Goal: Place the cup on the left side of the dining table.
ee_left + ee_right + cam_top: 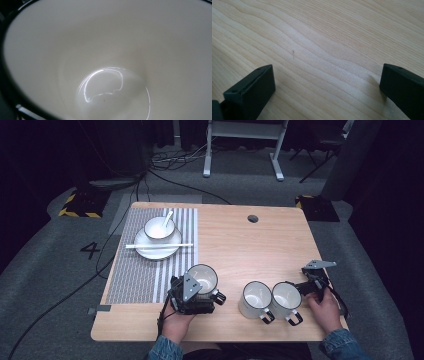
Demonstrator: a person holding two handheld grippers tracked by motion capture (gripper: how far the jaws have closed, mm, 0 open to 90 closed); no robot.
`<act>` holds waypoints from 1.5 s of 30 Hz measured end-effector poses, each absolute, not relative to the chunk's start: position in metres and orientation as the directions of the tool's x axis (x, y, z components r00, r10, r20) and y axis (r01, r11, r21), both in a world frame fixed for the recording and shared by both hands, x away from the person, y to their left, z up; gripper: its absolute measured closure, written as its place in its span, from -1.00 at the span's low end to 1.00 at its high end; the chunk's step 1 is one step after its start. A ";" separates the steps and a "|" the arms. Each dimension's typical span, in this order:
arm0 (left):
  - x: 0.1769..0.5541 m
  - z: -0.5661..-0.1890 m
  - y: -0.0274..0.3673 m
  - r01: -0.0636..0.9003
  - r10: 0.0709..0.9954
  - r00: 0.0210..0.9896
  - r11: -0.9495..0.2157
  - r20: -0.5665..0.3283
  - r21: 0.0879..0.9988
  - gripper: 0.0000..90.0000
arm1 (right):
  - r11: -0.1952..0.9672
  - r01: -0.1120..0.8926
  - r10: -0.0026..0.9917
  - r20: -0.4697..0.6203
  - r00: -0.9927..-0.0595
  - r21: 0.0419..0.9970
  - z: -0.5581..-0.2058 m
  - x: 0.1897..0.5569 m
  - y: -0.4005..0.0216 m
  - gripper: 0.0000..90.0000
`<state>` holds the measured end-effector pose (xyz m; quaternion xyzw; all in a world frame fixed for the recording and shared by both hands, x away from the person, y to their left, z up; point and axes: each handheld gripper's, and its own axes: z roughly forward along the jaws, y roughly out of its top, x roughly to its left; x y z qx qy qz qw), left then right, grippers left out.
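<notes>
Left gripper (194, 296) carried white black-rimmed enamel mug (204, 278), lifted and tilted; grip unclear, slip possible. Right gripper (311, 282) gaped wide, empty, over wooden table (235, 245); two matching mugs (271, 301) just beside, easily knocked.

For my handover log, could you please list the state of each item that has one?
Left gripper: grips a tilted, empty mug.
Right gripper: open.
Two mugs: upright, empty, touching.
Bowl: on plate, spoon inside.
Chopsticks: across plate.
</notes>
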<state>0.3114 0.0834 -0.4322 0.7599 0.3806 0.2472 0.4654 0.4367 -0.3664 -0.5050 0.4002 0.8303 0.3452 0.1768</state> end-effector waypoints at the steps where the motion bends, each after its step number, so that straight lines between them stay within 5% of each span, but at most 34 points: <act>1: 0.311 -0.432 0.083 0.348 0.809 0.588 -0.277 0.021 0.895 -0.93 | 0.441 0.543 0.787 -0.017 -0.617 0.715 -0.505 0.437 -0.366 -1.00; 33: 0.347 -0.432 0.173 0.402 0.967 0.256 -0.108 0.002 0.909 -0.93 | 0.442 0.542 0.787 -0.018 -0.617 0.715 -0.505 0.437 -0.366 -1.00; 45: 0.372 -0.446 0.191 0.495 0.972 0.233 -0.102 -0.019 0.863 -0.93 | 0.439 0.545 0.789 -0.016 -0.615 0.715 -0.505 0.436 -0.366 -0.99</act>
